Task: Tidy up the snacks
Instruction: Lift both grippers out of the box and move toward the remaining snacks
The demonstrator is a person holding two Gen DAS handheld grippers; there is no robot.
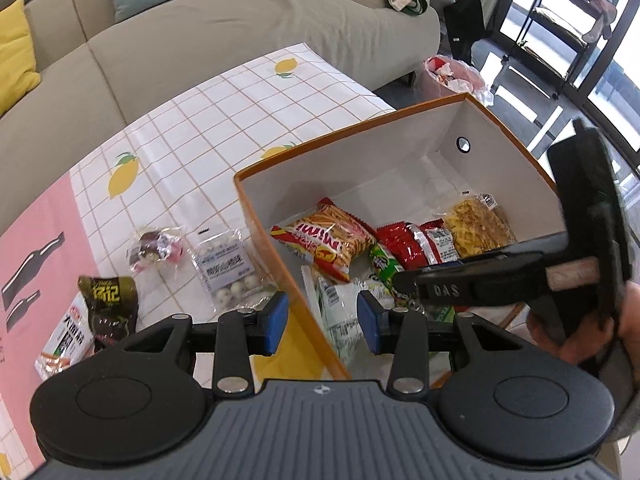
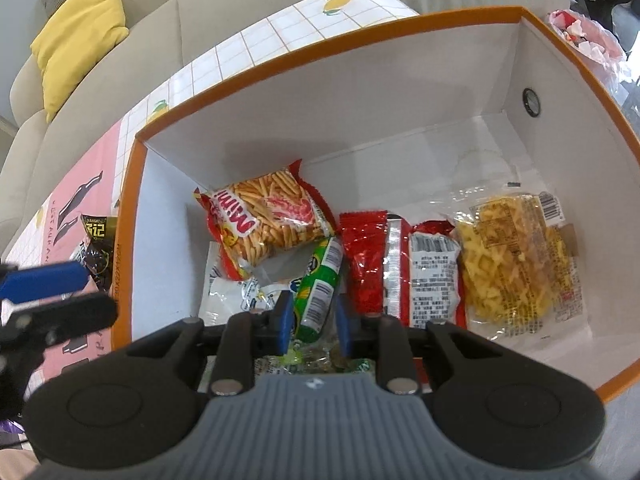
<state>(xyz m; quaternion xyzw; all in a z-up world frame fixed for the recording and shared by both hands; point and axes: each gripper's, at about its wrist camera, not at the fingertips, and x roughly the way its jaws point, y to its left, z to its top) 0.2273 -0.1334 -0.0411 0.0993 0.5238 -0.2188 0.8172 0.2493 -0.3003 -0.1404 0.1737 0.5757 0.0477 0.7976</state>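
Lemon-print worktop carries loose snacks left of my left tongs, jaws apart, empty. My right tongs, inside the orange box, straddle a green packet; grip unclear, it may slip.

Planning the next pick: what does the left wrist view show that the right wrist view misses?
Only the left wrist view: loose snacks on the tablecloth beside the box, namely a clear bag of white balls, a small wrapped sweet and a white packet; also the left gripper, open and empty.

Only the right wrist view: the right gripper low in the box, fingers either side of a green packet.

Both: the orange box, the Mimi stick-snack bag, the red packets, the yellow crisps bag, the dark packet outside.
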